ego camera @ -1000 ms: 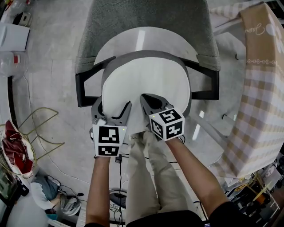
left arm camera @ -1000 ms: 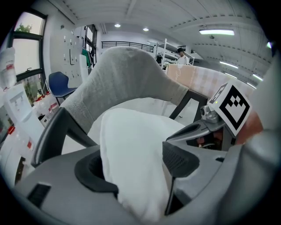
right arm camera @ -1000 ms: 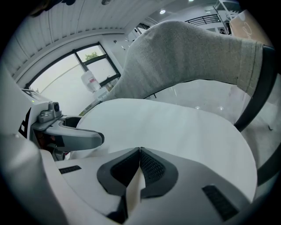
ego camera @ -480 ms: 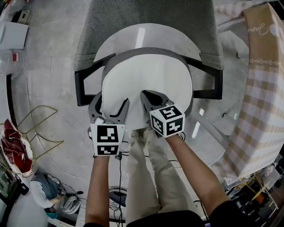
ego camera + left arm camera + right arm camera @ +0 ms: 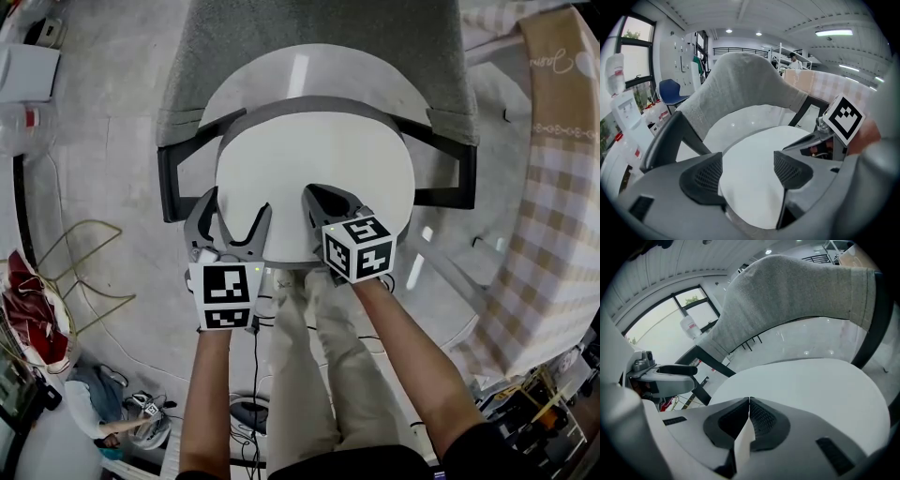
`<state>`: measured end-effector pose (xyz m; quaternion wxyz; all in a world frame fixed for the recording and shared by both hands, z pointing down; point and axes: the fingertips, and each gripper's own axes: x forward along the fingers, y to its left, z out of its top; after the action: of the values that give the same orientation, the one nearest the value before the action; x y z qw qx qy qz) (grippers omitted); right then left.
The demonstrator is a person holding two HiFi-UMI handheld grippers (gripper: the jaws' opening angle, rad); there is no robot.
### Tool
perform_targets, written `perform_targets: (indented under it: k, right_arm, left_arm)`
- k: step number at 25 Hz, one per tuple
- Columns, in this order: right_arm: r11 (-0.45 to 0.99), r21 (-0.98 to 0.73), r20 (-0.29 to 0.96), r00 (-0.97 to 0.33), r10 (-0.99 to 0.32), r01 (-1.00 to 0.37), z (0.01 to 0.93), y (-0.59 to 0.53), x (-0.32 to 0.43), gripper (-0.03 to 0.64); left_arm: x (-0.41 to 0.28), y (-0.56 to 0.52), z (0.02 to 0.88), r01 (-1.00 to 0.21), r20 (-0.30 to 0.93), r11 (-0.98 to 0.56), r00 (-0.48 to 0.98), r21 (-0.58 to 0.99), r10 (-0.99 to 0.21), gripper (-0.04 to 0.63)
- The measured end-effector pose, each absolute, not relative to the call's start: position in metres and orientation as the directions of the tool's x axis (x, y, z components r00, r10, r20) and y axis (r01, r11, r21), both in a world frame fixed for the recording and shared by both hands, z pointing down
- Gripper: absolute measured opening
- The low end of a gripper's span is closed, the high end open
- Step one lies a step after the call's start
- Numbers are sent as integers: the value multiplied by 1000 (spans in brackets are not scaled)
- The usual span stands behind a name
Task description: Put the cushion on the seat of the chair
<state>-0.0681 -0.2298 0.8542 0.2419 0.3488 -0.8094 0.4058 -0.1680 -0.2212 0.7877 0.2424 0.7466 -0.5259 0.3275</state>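
The round white cushion (image 5: 314, 173) lies flat on the seat of the grey chair (image 5: 319, 33), between its black armrests (image 5: 169, 183). The right gripper (image 5: 315, 199) is clenched on a fold of the cushion's near edge. The left gripper (image 5: 236, 210) has its jaws spread apart over that same edge, gripping nothing.

floor (image 5: 103, 141) | bears: chair (image 5: 173, 183) | on seat (image 5: 309, 106): white cushion (image 5: 314, 173)

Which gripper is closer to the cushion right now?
Right. The right gripper is shut on the cushion's front edge; the left gripper's open fingers straddle that edge, unclamped.
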Motion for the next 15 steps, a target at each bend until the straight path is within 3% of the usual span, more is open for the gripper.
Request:
perform_targets:
  k: [15]
  right_arm:
    - [427,-485,668,-638,-382,-763,843,-223,-62,20]
  left_arm:
    - [-155,-213,786,-932,741,-361,267,37,-616,334]
